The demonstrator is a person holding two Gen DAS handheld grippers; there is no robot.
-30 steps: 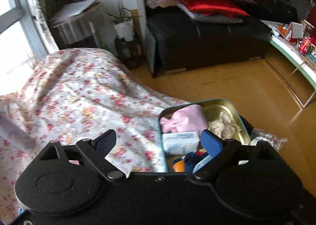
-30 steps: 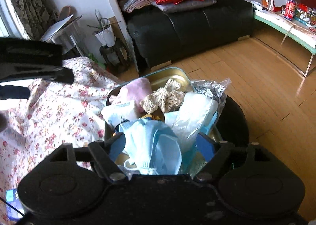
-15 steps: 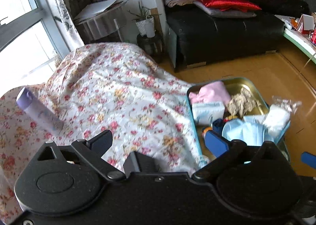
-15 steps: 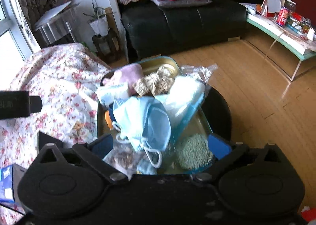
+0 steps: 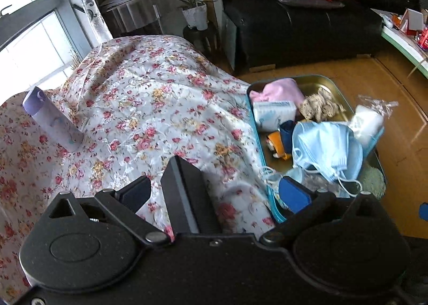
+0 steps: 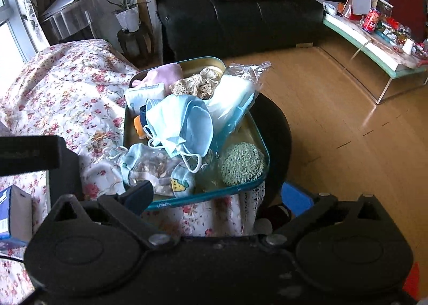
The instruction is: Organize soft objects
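Note:
A teal tin tray (image 6: 203, 60) with a gold inside sits at the edge of a table under a floral cloth (image 5: 149, 107). It holds soft things: pale blue face masks (image 6: 182, 120), a pink cloth (image 6: 163, 72), lace, a clear bag of white pads (image 6: 235, 91) and a green knitted pad (image 6: 242, 163). My right gripper (image 6: 218, 195) hangs open just short of the tray's near rim, with nothing held. My left gripper (image 5: 214, 194) is open over the cloth, left of the tray (image 5: 329, 77) and the masks (image 5: 326, 144). A black upright slab (image 5: 184, 192) stands between its fingers, untouched.
A purple bottle (image 5: 53, 120) stands on the cloth at the left. A blue box (image 6: 13, 211) lies at the near left. A black sofa (image 6: 240, 19) with cushions is behind, a wooden floor (image 6: 334, 118) lies to the right, and a cluttered low glass table (image 6: 374, 45) is at the far right.
The right gripper opened wide, let go of the blue masks and drew back from the tray. The left gripper opened and moved back and left, bringing the purple bottle into view.

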